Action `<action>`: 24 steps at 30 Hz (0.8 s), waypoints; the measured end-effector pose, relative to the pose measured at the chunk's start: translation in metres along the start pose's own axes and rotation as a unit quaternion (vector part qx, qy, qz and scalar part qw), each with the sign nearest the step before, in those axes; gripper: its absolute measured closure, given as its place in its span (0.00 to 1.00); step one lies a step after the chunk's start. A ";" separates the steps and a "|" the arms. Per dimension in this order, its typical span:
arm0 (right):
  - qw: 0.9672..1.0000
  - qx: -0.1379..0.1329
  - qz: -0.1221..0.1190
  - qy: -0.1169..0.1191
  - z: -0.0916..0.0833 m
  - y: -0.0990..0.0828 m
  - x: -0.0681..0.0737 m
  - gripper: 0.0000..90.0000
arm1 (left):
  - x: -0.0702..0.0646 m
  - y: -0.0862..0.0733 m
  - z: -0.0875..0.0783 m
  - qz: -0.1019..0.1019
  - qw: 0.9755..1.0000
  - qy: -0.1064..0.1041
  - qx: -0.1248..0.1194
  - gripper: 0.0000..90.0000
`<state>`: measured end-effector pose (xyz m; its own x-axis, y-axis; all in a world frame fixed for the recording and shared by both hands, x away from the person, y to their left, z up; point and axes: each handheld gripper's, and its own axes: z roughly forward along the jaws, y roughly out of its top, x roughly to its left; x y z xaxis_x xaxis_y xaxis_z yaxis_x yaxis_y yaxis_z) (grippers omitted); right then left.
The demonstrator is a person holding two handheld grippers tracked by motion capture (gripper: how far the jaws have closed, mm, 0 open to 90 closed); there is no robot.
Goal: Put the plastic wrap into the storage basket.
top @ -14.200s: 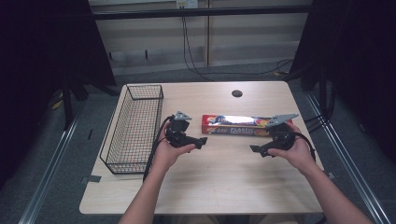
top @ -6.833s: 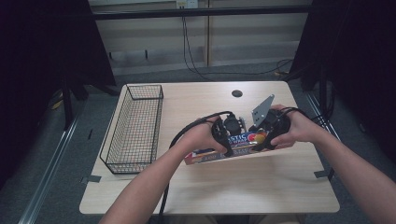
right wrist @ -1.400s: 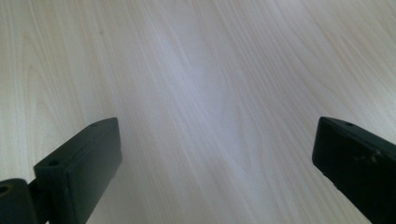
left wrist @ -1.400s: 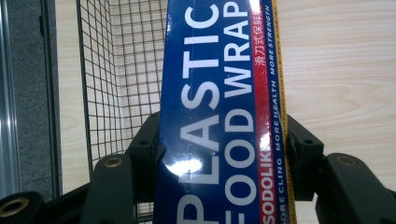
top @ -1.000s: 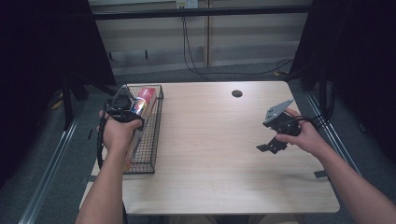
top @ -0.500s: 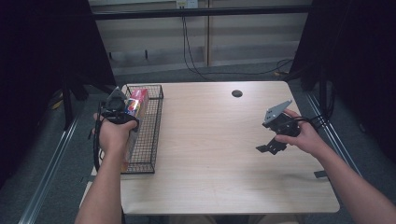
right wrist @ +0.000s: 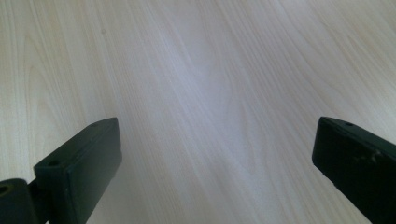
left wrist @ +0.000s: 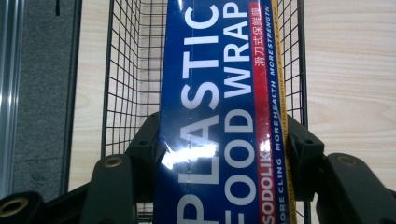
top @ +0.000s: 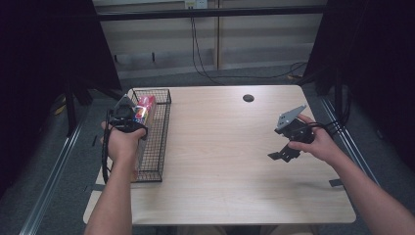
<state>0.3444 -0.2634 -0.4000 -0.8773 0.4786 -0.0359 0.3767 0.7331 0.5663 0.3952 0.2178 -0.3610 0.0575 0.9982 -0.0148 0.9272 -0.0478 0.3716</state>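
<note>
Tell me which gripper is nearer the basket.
Left. The left gripper is over the basket, clamped on the wrap box; the right gripper is far across the table.

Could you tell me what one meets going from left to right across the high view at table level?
Left hand-held gripper → plastic wrap box in the wire basket → dark round table hole → right hand-held gripper.

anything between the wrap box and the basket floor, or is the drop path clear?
Nothing visible blocks it. The left gripper is shut on the plastic wrap box, held lengthwise over the wire basket. Through the mesh either side of the box the basket looks bare; the floor directly beneath the box is hidden. The right gripper is open over the table.
</note>
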 end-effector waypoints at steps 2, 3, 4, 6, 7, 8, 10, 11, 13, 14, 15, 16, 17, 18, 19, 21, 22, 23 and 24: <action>1.000 0.002 0.000 0.000 0.000 0.000 0.000 0.01 | -0.001 0.000 0.002 -0.001 1.000 -0.001 0.005 0.48; 1.000 0.001 -0.001 0.000 0.000 0.000 0.000 0.01 | -0.001 -0.001 0.004 -0.003 1.000 0.002 0.006 0.48; 1.000 0.002 -0.001 0.001 0.000 -0.001 0.000 0.01 | -0.001 -0.001 0.004 -0.003 1.000 0.002 0.006 0.48; 1.000 0.002 0.000 0.001 0.000 -0.001 0.000 0.01 | -0.002 -0.002 0.008 -0.011 1.000 -0.002 0.008 0.48; 1.000 0.002 0.000 0.001 0.000 -0.001 0.000 0.01 | -0.002 -0.002 0.008 -0.011 1.000 -0.002 0.008 0.48; 1.000 0.000 -0.003 0.000 0.000 -0.002 -0.001 0.01 | -0.003 -0.002 0.010 -0.005 1.000 0.003 0.011 0.48; 1.000 -0.001 -0.003 0.001 0.000 -0.002 -0.001 0.01 | -0.003 -0.002 0.011 -0.004 1.000 0.000 0.013 0.48; 1.000 0.000 -0.002 0.001 0.000 -0.002 -0.001 0.01 | -0.003 -0.002 0.012 -0.004 1.000 0.000 0.013 0.48; 1.000 -0.001 -0.001 0.001 -0.001 -0.002 -0.001 0.01 | -0.004 -0.003 0.015 -0.011 1.000 -0.001 0.016 0.48; 1.000 -0.002 -0.002 0.002 -0.001 -0.002 0.000 0.01 | -0.004 -0.003 0.016 -0.008 1.000 -0.002 0.019 0.48; 1.000 -0.002 -0.002 0.002 -0.001 -0.002 0.000 0.01 | -0.004 -0.003 0.016 -0.008 1.000 -0.002 0.019 0.48; 1.000 -0.002 -0.002 0.002 -0.001 -0.003 0.000 0.01 | -0.004 -0.004 0.018 -0.015 1.000 -0.007 0.022 0.48; 1.000 -0.002 -0.004 0.002 0.000 -0.003 0.000 0.01 | -0.004 -0.004 0.019 -0.014 1.000 -0.007 0.023 0.48; 1.000 -0.002 -0.004 0.002 0.000 -0.003 0.000 0.01 | -0.004 -0.004 0.019 -0.014 1.000 -0.007 0.023 0.48; 1.000 0.001 -0.005 0.003 0.001 -0.003 0.002 0.01 | -0.004 -0.004 0.019 -0.012 1.000 -0.005 0.023 0.48; 1.000 0.001 -0.009 0.004 0.002 -0.003 0.002 0.01 | -0.003 -0.004 0.020 -0.014 1.000 -0.006 0.024 0.48; 1.000 0.001 -0.008 0.003 0.002 -0.003 0.002 0.01 | -0.003 -0.004 0.020 -0.014 1.000 -0.006 0.025 0.48; 1.000 0.000 -0.007 0.003 0.002 -0.003 0.003 0.01 | -0.003 -0.004 0.021 -0.016 1.000 -0.006 0.025 0.48; 1.000 0.001 -0.005 0.005 0.003 -0.003 0.003 0.01 | -0.002 -0.005 0.021 -0.018 1.000 -0.004 0.024 0.48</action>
<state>0.3413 -0.2627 -0.4038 -0.8835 0.4672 -0.0338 0.3689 0.7383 0.5646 0.3986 0.2151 -0.3826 0.0253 0.9991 -0.0345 0.9456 -0.0127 0.3251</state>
